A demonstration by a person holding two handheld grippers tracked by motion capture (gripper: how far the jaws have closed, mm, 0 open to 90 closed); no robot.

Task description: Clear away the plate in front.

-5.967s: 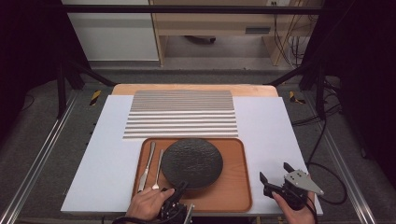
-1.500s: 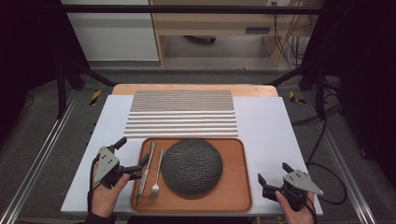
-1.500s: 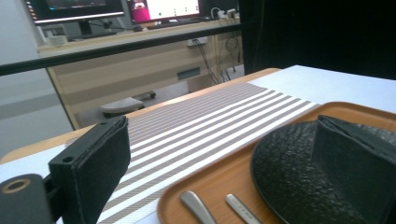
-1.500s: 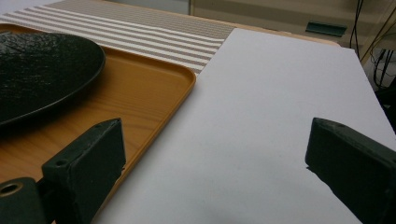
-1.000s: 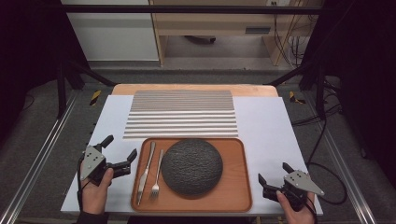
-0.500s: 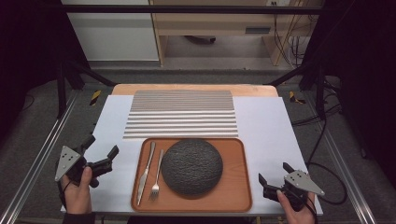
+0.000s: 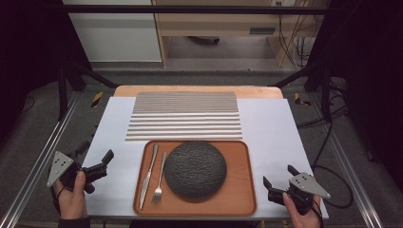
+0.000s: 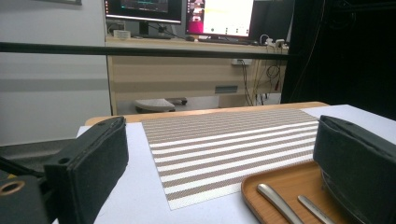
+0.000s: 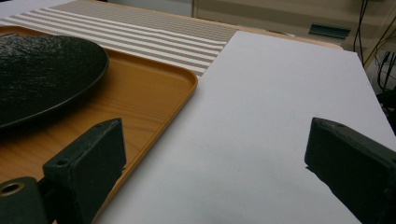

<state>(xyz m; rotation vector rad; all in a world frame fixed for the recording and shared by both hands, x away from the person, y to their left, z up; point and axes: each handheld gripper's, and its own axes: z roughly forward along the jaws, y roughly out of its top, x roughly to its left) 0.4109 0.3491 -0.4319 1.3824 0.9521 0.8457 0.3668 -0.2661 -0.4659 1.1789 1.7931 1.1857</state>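
Observation:
A brown wooden tray (image 7: 237, 156) lies near the table's front edge, carrying a dark round plate (image 7: 195, 169), a knife (image 7: 148, 175) and a fork (image 7: 158, 183) side by side at its left. My left gripper (image 7: 97, 154) is held open off the table's front left, left of the tray, with nothing between its jaws; its own view looks past the tray's corner (image 8: 261, 198) and the knife (image 8: 278, 205). My right gripper (image 7: 278, 176) stands open at the front right, just beside the tray's right rim (image 9: 187, 93), holding nothing. The plate (image 9: 42, 70) lies to its left.
A brown and white striped placemat (image 7: 185, 116) lies behind the tray on a white sheet (image 7: 280, 128) that covers the wooden table. Metal frame rails (image 7: 33, 171) run along both sides. Cables (image 7: 328, 156) trail at the right.
My left gripper has drawn away from the tray, moving left and toward the table's front left edge, open throughout. The right gripper has stayed in place.

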